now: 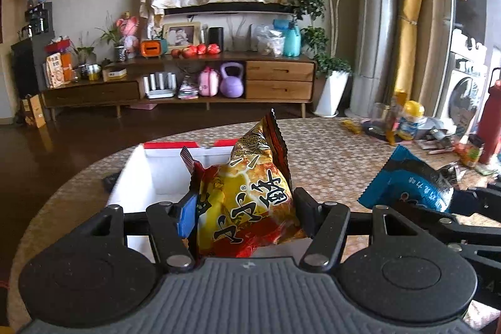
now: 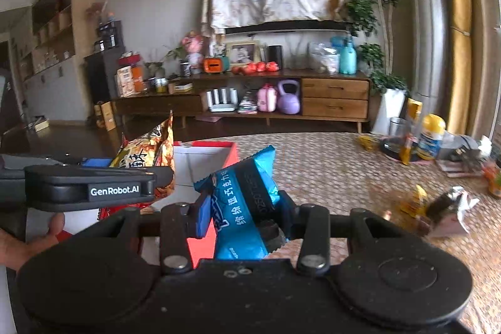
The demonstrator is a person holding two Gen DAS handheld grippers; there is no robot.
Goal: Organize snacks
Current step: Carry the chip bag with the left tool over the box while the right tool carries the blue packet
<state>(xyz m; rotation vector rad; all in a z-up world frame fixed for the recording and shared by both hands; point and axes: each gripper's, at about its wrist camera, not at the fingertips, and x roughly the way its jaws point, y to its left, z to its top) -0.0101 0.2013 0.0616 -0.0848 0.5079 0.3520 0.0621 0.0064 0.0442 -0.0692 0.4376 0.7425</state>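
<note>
My left gripper (image 1: pixel 244 208) is shut on a yellow and red snack bag (image 1: pixel 247 193) and holds it above the open white box with a red rim (image 1: pixel 150 171). My right gripper (image 2: pixel 242 212) is shut on a blue snack packet (image 2: pixel 244 202) and holds it just right of the box (image 2: pixel 203 158). The blue packet also shows at the right of the left wrist view (image 1: pixel 407 180). The yellow bag (image 2: pixel 147 155) and the left gripper (image 2: pixel 94 187) show at the left of the right wrist view.
The round table has a woven mat (image 1: pixel 328 152). More loose snacks and wrappers (image 2: pixel 444 208) lie on the mat to the right. Bottles, a cup and clutter (image 2: pixel 422 140) stand at the far right. A red flask (image 1: pixel 488 127) stands at the right edge.
</note>
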